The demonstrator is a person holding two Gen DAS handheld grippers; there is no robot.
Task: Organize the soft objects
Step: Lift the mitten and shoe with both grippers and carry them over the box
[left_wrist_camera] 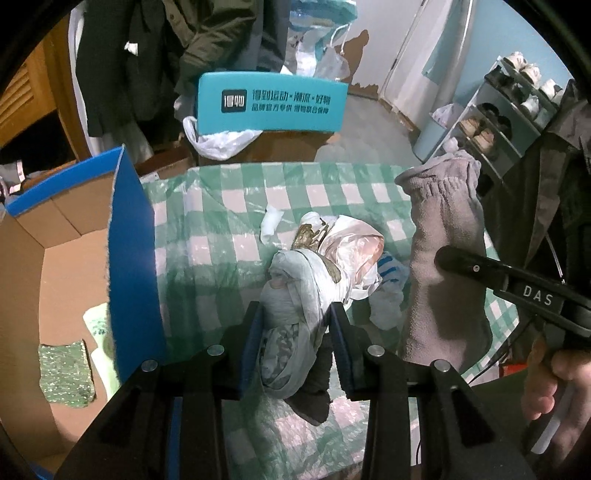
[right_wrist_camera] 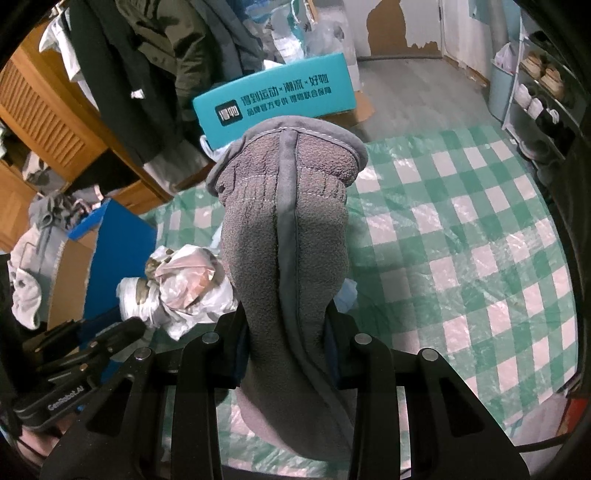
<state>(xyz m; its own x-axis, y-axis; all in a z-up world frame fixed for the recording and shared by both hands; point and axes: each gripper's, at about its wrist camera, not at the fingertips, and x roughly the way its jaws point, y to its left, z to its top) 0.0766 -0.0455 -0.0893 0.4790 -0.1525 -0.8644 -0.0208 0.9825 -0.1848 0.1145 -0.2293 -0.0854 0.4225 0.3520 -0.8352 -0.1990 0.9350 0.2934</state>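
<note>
Home: shoe rack [left_wrist_camera: 517, 107], hung coats [right_wrist_camera: 147, 55]

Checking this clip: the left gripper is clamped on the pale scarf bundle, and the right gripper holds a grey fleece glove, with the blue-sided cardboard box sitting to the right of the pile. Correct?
Not quite. The blue-sided cardboard box sits left of the pile, as the left wrist view shows. The left gripper does clamp the pale scarf bundle, and the right gripper holds the grey fleece glove.

Teal shoebox lid [left_wrist_camera: 272, 106] with printed Chinese text, dark coats [left_wrist_camera: 147, 55] hanging behind it, shoe rack [left_wrist_camera: 517, 107] with sneakers, louvred wooden cabinet [right_wrist_camera: 48, 122], peeling wall [right_wrist_camera: 406, 26]
</note>
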